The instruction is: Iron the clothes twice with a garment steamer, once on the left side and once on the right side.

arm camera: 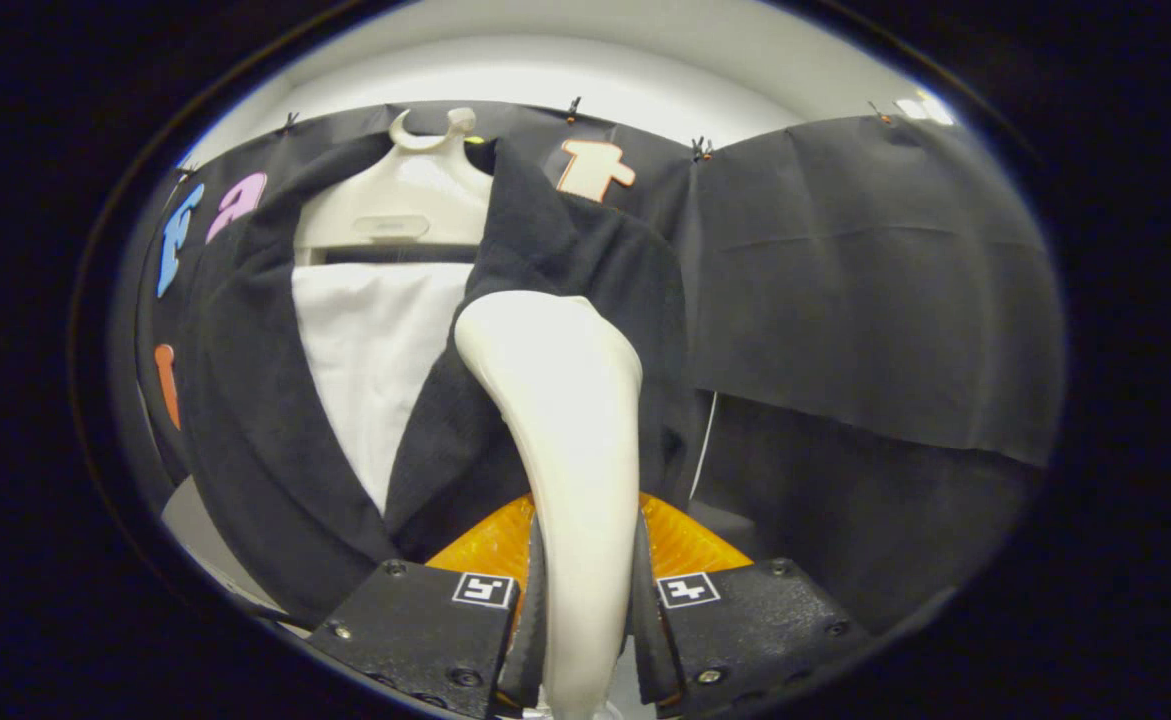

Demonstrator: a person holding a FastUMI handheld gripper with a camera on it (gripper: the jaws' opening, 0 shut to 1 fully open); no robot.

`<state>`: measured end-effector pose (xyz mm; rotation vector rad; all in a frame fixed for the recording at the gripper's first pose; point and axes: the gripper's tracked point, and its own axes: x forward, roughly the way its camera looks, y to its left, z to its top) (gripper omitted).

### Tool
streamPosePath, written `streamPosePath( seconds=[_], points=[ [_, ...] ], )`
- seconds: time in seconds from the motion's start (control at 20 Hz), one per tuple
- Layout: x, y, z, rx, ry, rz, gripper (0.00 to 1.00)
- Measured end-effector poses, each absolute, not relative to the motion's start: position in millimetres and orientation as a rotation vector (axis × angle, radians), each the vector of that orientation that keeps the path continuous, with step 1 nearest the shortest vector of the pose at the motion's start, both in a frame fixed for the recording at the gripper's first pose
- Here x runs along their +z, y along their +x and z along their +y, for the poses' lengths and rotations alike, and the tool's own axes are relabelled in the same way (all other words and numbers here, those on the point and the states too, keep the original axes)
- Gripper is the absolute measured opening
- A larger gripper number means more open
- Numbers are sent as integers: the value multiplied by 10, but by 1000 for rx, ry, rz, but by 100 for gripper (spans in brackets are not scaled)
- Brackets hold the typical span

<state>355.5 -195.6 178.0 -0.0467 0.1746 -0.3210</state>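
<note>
A white garment steamer [565,420] stands upright between my fingers, and my gripper [583,590] is shut on its handle. Its head rests against the right front panel of a dark jacket [265,430]. The jacket hangs open on a cream hanger [400,200], with a white shirt [375,350] showing between its lapels. The steamer head sits below the right collar, to the right of the shirt. The steamer's lower end is hidden below my fingers.
Black cloth wall [875,290] hangs behind and to the right of the jacket. A pale ceiling band [585,70] runs above it. An orange part of the gripper body [690,545] shows behind the fingers. A grey surface [190,525] lies at the jacket's lower left.
</note>
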Motion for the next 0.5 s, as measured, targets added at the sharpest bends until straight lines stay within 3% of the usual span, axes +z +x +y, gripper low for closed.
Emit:
streamPosePath(
  seconds=[0.5],
  points=[
    [740, 3466, -1961, -428, -185, 313, 39]
  ],
)
